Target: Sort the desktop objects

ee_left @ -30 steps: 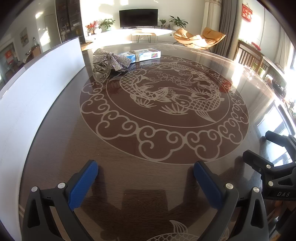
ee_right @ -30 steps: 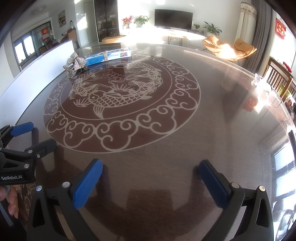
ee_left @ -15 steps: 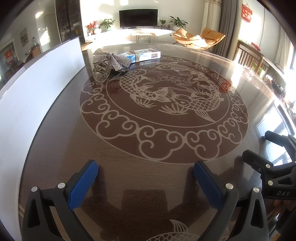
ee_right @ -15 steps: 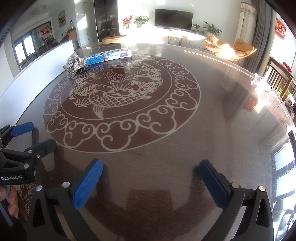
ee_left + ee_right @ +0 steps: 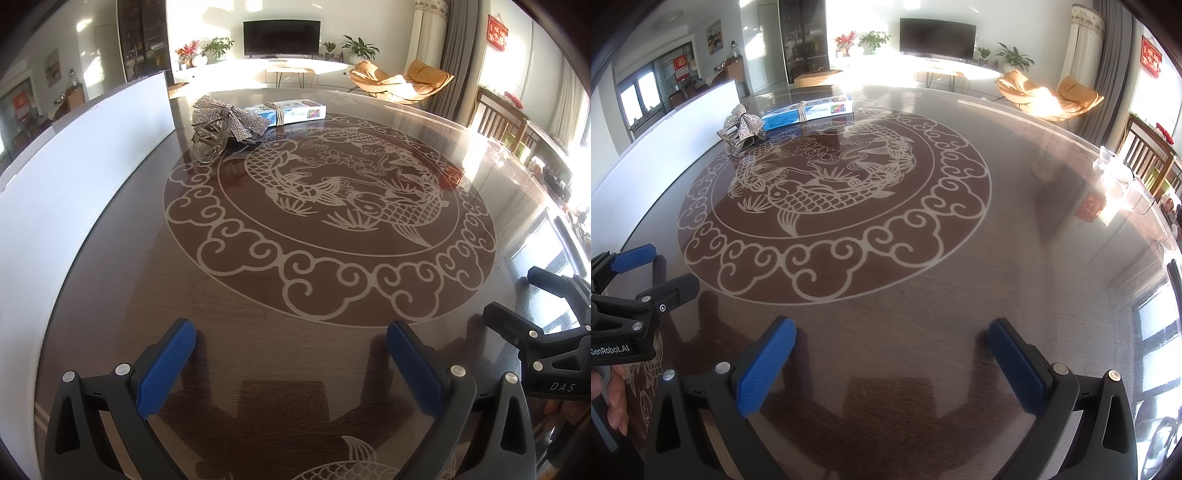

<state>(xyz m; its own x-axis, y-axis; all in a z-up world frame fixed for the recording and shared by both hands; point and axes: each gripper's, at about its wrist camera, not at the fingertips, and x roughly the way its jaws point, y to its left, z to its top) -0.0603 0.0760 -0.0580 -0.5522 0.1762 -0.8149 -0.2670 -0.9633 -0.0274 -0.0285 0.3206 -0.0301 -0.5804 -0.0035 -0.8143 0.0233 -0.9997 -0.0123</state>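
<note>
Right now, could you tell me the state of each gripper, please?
Left gripper: tongs open, holding nothing.
Right gripper: tongs open, holding nothing.

No change is being shown between the earlier views and now: neither the left gripper (image 5: 290,354) nor the right gripper (image 5: 890,352) is being moved, opened or closed.
</note>
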